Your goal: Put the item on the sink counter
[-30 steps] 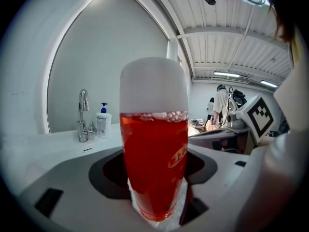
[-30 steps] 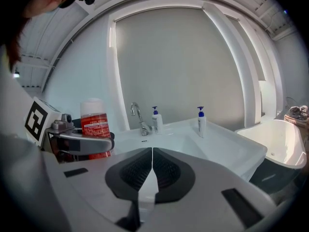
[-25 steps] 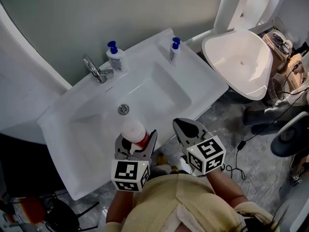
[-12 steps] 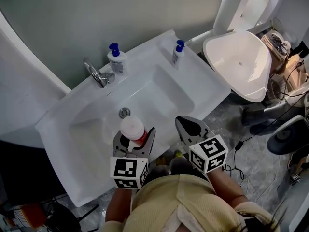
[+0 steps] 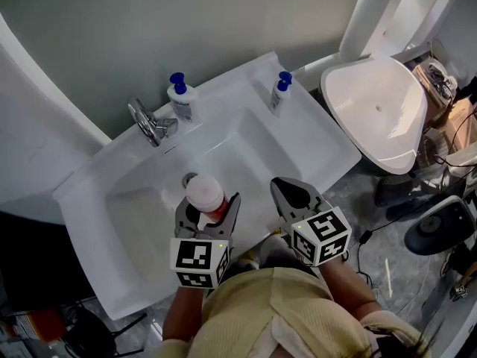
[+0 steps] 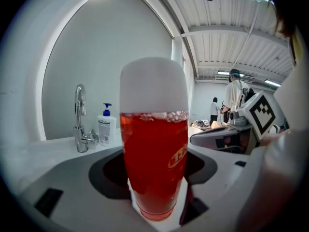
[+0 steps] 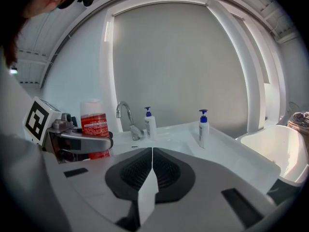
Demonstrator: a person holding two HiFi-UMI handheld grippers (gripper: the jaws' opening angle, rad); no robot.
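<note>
Slightly forward since a second ago: the left tool (image 5: 211,207) has been carried further over the basin (image 5: 250,148), so the drain (image 5: 187,177) is now half hidden behind the red bottle (image 5: 205,192). The left tool is clamped on that bottle, which is held upright, white cap up, red liquid visible, in the air and not yet on anything. The right tool (image 5: 292,194) is seen with its jaws pressed together, nothing between them, beside the left one. Beyond, the faucet (image 5: 145,118) and two soap dispensers (image 5: 181,98) (image 5: 280,89) are stood on the sink worktop (image 5: 223,80). Judged: transport is under way; the bottle still has to be set on a bare stretch of worktop and released.
</note>
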